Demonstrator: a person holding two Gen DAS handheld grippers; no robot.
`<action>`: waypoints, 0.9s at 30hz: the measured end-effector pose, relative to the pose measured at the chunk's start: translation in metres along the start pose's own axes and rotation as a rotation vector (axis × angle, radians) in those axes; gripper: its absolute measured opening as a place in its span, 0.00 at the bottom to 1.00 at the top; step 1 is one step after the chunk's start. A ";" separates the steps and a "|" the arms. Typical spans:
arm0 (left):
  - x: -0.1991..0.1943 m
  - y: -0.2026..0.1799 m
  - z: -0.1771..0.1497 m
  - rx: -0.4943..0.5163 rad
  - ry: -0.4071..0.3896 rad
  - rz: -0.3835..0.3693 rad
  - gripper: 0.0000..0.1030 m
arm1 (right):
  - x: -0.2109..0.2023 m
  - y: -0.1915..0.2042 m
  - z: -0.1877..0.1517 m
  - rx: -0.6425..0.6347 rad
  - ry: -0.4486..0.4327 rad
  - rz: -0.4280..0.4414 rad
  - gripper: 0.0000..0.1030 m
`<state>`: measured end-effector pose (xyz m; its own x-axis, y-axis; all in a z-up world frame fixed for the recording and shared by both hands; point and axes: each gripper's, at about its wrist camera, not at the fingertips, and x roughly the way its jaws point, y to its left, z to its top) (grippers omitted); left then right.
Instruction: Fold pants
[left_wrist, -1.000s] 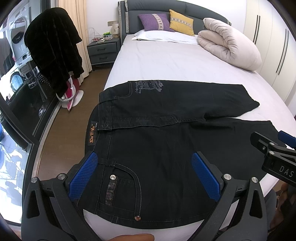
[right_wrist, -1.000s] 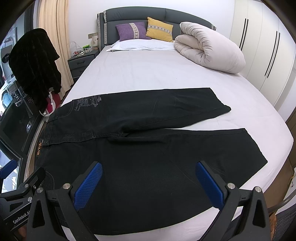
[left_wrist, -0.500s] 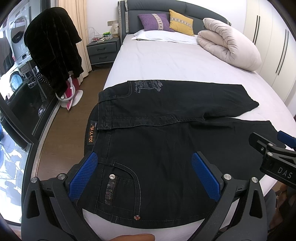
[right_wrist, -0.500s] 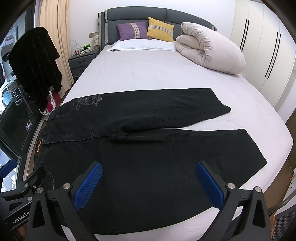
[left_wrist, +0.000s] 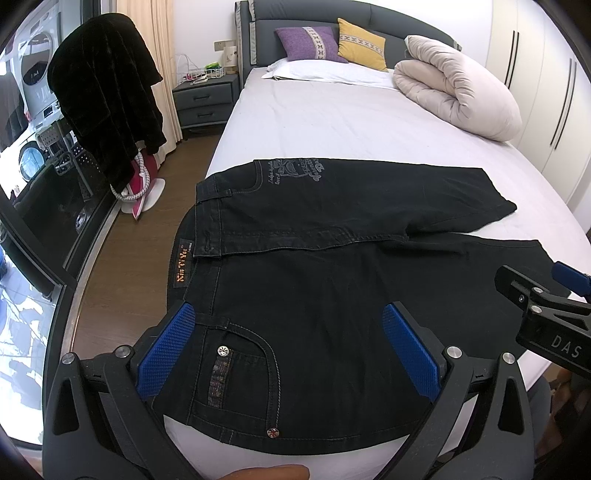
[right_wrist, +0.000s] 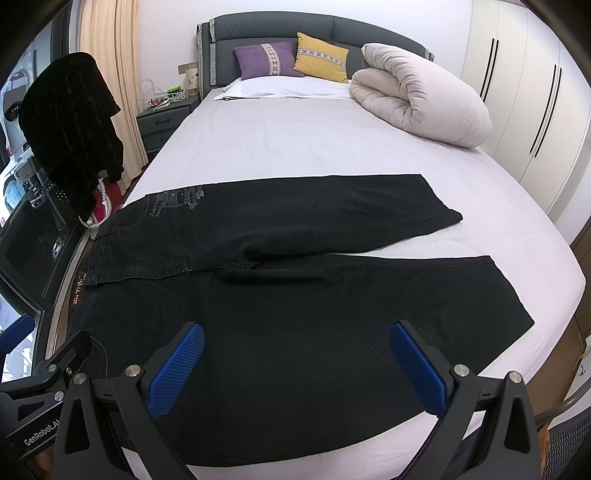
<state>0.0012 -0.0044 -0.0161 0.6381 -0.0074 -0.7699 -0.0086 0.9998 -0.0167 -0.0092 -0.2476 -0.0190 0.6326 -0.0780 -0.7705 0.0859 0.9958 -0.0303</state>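
Pants (left_wrist: 332, 266) lying flat across the bed (left_wrist: 332, 122).
Both grippers, left (left_wrist: 288, 350) and right (right_wrist: 295, 365), hovering agape; near hem is hiding behind them.

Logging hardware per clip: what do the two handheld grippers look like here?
Both are matte black plastic frames with two splayed fingers, silver screw heads and blue knurled pads. The left gripper has blue pads; white "GenRobot.AI" lettering shows on its body in the right wrist view. The right gripper looks identical, with "DAS" printed on its side. No cables or sleeves visible.
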 end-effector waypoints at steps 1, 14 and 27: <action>-0.001 0.000 0.001 0.000 0.000 -0.001 1.00 | 0.001 0.001 0.000 -0.001 0.001 0.001 1.00; 0.001 -0.005 -0.005 0.007 -0.004 0.009 1.00 | 0.001 0.002 0.000 -0.002 0.002 0.001 1.00; 0.001 -0.001 -0.001 0.000 0.006 0.006 1.00 | 0.007 0.007 -0.007 -0.007 0.011 0.005 1.00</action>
<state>0.0012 -0.0053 -0.0174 0.6333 -0.0013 -0.7739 -0.0125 0.9999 -0.0120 -0.0093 -0.2408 -0.0295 0.6241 -0.0730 -0.7779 0.0777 0.9965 -0.0312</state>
